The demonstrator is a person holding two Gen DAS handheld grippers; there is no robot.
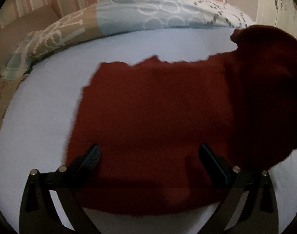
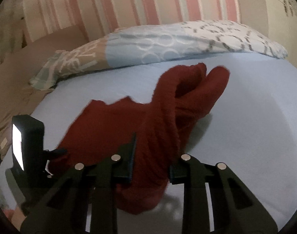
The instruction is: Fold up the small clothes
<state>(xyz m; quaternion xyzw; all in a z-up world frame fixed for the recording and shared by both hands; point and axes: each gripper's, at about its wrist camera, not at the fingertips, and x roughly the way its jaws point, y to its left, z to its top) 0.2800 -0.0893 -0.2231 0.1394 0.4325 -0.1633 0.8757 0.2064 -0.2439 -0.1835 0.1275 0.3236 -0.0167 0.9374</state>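
The bed (image 1: 41, 117), covered in a pale blue sheet, carried a patterned pillow (image 1: 148, 13) along its far edge under a striped wall, and the dark red garment (image 1: 152, 107) lay across the middle of the sheet. Most of that garment lay flat, but its right side was gathered up into a raised bundle, seen in the right wrist view as a rope of folds. The right gripper (image 2: 151, 159) had its jaws pinching that bunched cloth, while the left gripper (image 1: 149, 156) hovered over the near hem with its jaws spread wide and nothing between them. The step in hand looked like carrying the right side over the flat body. To do it well, the lifted part should have been drawn across evenly, edges matched to the far side, and the free gripper should have pinned the flat cloth so it did not drag.
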